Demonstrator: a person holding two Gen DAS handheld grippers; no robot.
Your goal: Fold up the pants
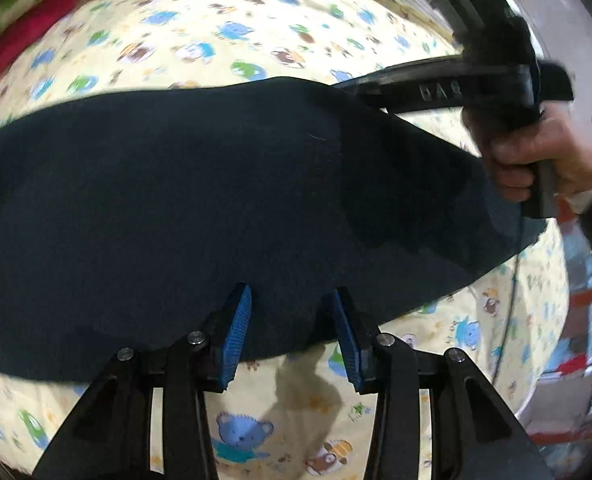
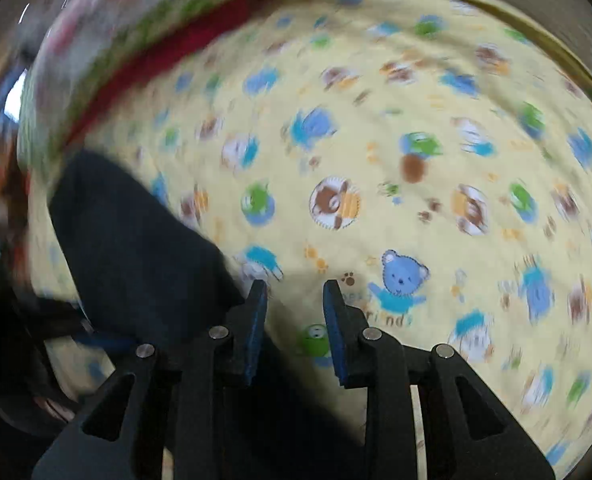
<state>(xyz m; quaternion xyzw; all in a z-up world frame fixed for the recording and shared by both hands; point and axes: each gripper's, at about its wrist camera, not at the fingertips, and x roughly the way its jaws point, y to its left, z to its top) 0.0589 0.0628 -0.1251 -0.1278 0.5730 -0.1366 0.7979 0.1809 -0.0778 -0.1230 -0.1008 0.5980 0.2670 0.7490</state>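
A pale yellow cotton sheet printed with cartoon bears [image 1: 256, 20] covered the bed. The dark navy fabric pants [image 1: 176, 208] lay flat across it, near a red cloth strip [image 1: 24, 36] along the far edge. The left claw [image 1: 292, 334] stood wide, empty, over the pants' near edge. The right claw [image 2: 295, 330] gaped wide over bare sheet just beside the pants.

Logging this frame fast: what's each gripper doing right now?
Left gripper: open, holding nothing, fingertips at the dark pants near edge.
Right gripper: open, empty, over the patterned sheet.
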